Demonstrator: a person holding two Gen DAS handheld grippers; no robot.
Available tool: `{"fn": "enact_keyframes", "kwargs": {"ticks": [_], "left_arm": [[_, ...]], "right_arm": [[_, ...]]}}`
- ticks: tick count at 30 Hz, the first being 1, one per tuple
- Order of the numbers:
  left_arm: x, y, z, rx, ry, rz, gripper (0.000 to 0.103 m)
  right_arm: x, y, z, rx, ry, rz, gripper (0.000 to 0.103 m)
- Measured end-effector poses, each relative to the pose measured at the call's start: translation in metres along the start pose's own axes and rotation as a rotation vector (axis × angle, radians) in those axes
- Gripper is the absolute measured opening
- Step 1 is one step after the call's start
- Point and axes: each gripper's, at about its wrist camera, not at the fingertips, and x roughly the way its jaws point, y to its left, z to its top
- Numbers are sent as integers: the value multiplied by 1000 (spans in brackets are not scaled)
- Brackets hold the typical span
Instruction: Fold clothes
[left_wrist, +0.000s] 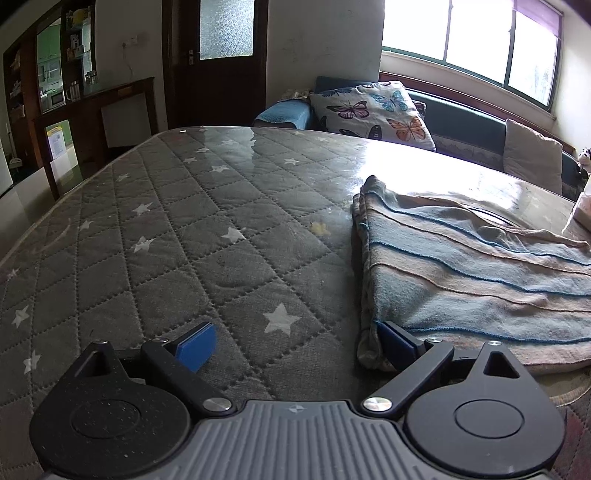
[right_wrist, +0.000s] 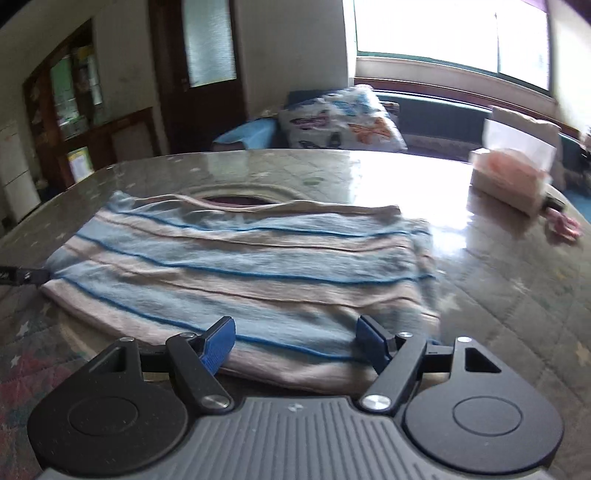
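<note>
One folded striped garment lies flat on the worktop, at 12 o'clock of the spread, empty right tongs and 2 o'clock of the spread, empty left tongs.

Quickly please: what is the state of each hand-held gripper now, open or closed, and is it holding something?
Left hand-held gripper: open, holding nothing, beside the striped garment.
Right hand-held gripper: open, holding nothing, over the garment's near edge.

Grey quilted star-print table cover under glossy clear sheet fills view ahead of left tool. Folded blue/beige striped knit garment lies flat directly ahead of right tool; pink-white tissue pack far right, w/ small pink item beside it.
</note>
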Motion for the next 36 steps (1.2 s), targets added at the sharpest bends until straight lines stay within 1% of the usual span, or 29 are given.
{"fn": "enact_keyframes", "kwargs": {"ticks": [2,4,5,7,9,10,11,12,13,14,15,16,17,18,19,20,21,24,26,31,33,36], "left_arm": [[1,-1,0,4,0,-2,94],[1,-3,0,16,-2,-2,92],[0,-4,0,19,-2,-6,89],[-1,-5,0,26,-3,-16,83],[-2,-8,0,38,-5,-26,76],[-3,-10,0,48,-8,-30,74],[-3,-11,0,54,-9,-36,69],[-4,-12,0,58,-9,-46,62],[-5,-14,0,62,-8,-56,59],[-6,-15,0,69,-9,-63,53],[-6,-18,0,76,-10,-71,46],[-7,-20,0,84,-11,-79,42],[-7,-22,0,92,-11,-87,35],[-8,-25,0,100,-11,-94,26],[-9,-28,0,111,-10,-104,21],[-10,-31,-1,121,-9,-109,14],[-11,-34,-1,132,-8,-114,10],[-15,-39,-4,151,-2,-131,10],[-20,-39,-8,154,8,-156,9],[-41,-48,-28,190,28,-205,9],[-51,-53,-37,207,37,-222,9],[-63,-54,-48,205,52,-256,9]], "right_arm": [[-3,-11,-2,40,-4,-2,72],[-6,-22,-3,84,-12,19,66],[-9,-26,-4,102,-19,19,66],[-15,-30,-4,117,-35,-11,66],[-22,-34,-6,131,-55,-69,66],[-24,-40,-7,148,-48,-77,66],[-23,-46,-8,166,-32,-75,66],[-22,-51,-9,183,-17,-74,63],[-20,-55,-11,198,-4,-71,53],[-19,-58,-13,211,0,-67,50],[-21,-60,-15,217,-1,-67,44],[-23,-62,-16,219,0,-68,29],[-26,-63,-18,222,1,-70,20],[-29,-65,-19,224,2,-71,16],[-31,-66,-21,226,2,-73,11],[-34,-68,-22,228,3,-75,10],[-36,-69,-24,230,4,-76,9],[-44,-74,-28,237,7,-81,8],[-49,-77,-32,241,8,-84,8],[-61,-85,-39,252,12,-92,8],[-71,-87,-45,246,19,-109,8],[-87,-91,-55,237,31,-138,8]]}}
